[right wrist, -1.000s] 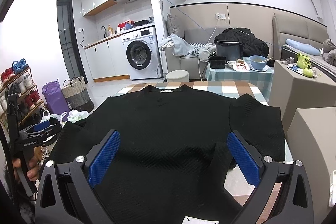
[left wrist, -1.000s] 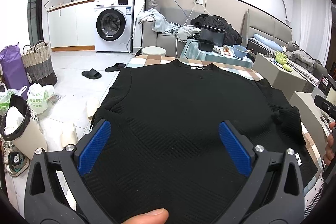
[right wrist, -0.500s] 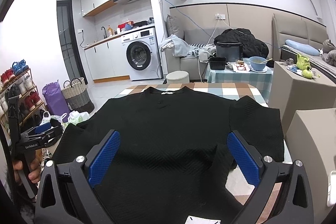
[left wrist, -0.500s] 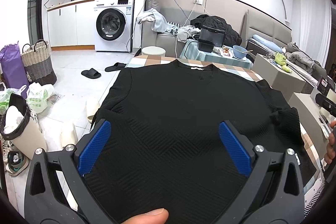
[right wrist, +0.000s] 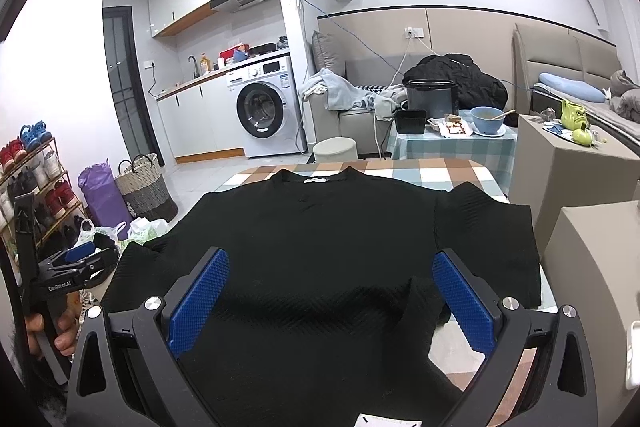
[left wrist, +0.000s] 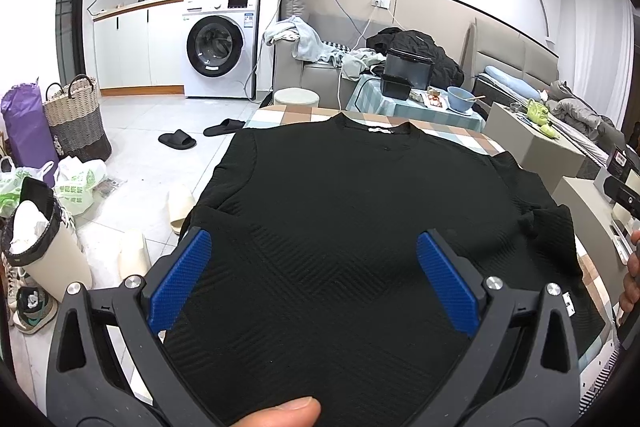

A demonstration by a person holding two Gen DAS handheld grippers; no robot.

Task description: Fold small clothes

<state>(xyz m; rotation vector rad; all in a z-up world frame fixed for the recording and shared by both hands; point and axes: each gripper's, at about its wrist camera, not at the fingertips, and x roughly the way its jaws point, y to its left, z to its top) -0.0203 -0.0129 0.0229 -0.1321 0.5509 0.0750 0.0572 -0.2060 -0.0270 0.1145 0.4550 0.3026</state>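
Here, both pairs of blue-padded fingers stand spread wide with nothing between them. The left gripper (left wrist: 312,283) hangs above the near left part of a black shirt (left wrist: 352,211), and the right gripper (right wrist: 332,299) hangs above its near right part; neither appears to touch the cloth, though the gap is hard to judge from these views. A thumb (left wrist: 292,409) shows at the bottom edge of the left view, where the person holds the handle.

The shirt lies spread flat, collar (right wrist: 316,179) away from the person, on a table with a checked cloth (right wrist: 432,173). Its right sleeve (right wrist: 492,239) lies out flat; a flap of cloth near that sleeve is turned up by the hem. The left sleeve (left wrist: 208,219) reaches the table's edge and seems to droop over it.

Spread out like this, the shirt looks ready for a first fold, and the wide-open fingers on either side suit a pinch at the hem or the sleeves. No fold seems made yet. Beyond the table lies the floor with slippers (left wrist: 178,139), a basket (left wrist: 76,115) and a washing machine (left wrist: 220,55).
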